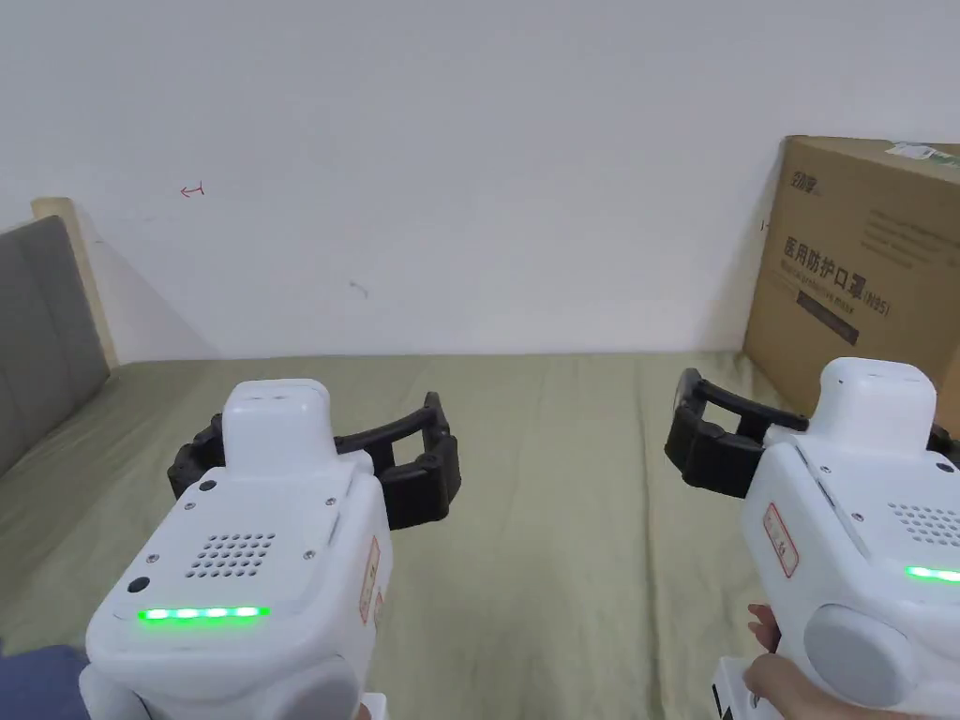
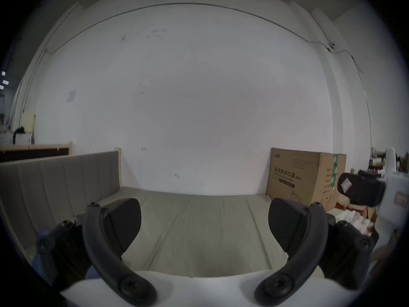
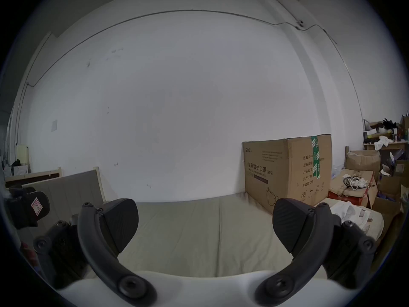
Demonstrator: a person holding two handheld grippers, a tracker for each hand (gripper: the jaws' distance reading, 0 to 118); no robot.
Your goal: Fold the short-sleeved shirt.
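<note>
Both white grippers with black jaws hover side by side over a bed with an olive-green sheet [image 1: 562, 544]. My left gripper [image 1: 314, 455] is open, its jaws wide apart with nothing between them, as the left gripper view [image 2: 204, 214] confirms. My right gripper [image 1: 820, 427] is open too and holds nothing [image 3: 205, 214]; a hand [image 1: 797, 675] grips its handle. A patch of blue fabric [image 1: 37, 680] lies at the bottom left corner; I cannot tell what it is.
A large cardboard box [image 1: 862, 281] stands on the bed's far right against the white wall. A grey padded headboard [image 1: 37, 319] runs along the left. Beyond the box are more cartons and clutter [image 3: 363, 179].
</note>
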